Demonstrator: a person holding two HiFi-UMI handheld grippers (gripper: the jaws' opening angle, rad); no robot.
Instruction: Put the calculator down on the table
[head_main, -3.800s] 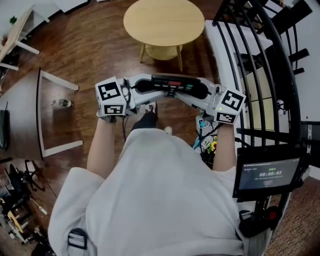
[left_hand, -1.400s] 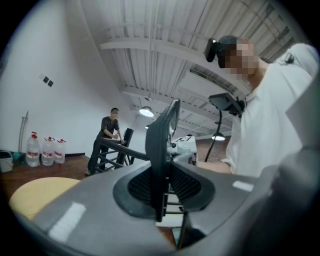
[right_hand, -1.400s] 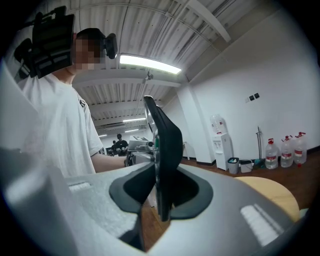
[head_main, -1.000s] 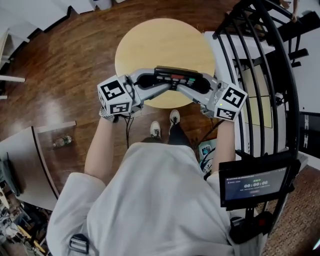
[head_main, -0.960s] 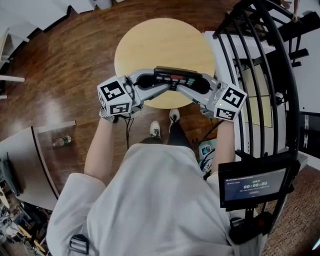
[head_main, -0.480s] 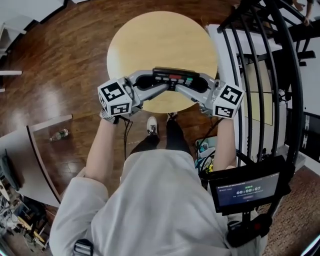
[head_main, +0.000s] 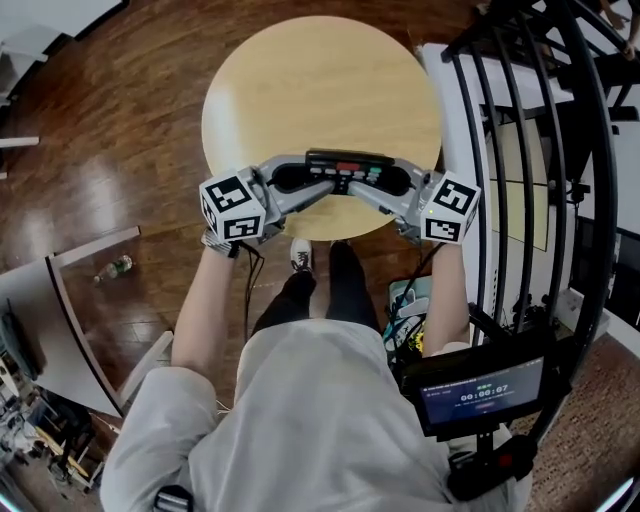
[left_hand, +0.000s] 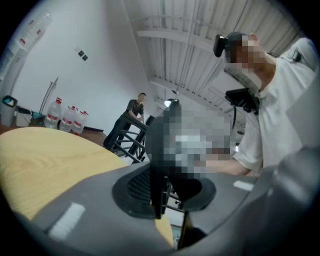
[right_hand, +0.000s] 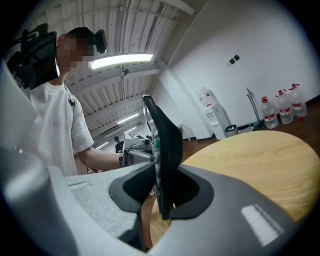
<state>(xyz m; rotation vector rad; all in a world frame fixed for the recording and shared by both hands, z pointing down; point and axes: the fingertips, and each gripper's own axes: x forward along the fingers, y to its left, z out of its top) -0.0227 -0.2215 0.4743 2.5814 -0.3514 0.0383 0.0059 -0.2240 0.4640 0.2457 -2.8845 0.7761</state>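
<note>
The calculator (head_main: 345, 168) is clamped at each end by left gripper (head_main: 298, 180) and right gripper (head_main: 392, 183), so it can be set steadily on the table (head_main: 320, 80).

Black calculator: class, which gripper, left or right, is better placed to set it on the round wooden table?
Neither alone: the left gripper and right gripper each clamp one end of the black calculator over the round wooden table, near its edge. Lower both together.
</note>
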